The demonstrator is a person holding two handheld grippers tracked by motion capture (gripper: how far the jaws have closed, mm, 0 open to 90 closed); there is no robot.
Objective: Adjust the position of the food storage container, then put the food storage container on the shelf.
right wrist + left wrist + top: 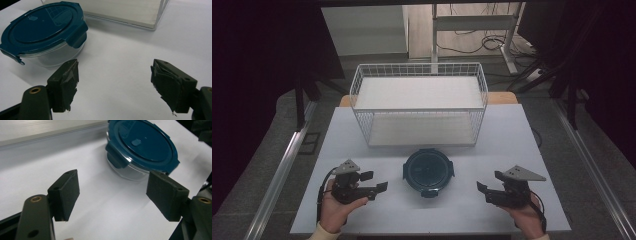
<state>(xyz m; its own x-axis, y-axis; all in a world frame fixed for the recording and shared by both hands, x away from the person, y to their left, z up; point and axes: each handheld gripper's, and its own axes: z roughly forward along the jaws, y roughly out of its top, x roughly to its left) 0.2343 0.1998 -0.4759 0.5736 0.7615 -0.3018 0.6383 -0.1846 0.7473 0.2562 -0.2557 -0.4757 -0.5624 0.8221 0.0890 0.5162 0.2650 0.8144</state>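
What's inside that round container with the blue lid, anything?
Through the clear wall of the container nothing is visible in the part that shows. The blue lid is clipped on and covers the top, so the middle and the far side stay hidden.

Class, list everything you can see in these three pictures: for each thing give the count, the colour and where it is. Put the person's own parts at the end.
Table: one, white top, centre of the high view.
Wire basket: one, white, on the far half of the table, a pale board inside as a shelf.
Food container: one, round, clear body with a dark teal clip-on lid, on the table in front of the basket, between the grippers.
Desk frame: one, pale, on the floor beyond the table, with cables beside it.
Left gripper: one, black, near left of the table, open.
Right gripper: one, black, near right, open.
Hands: two, holding the grippers.
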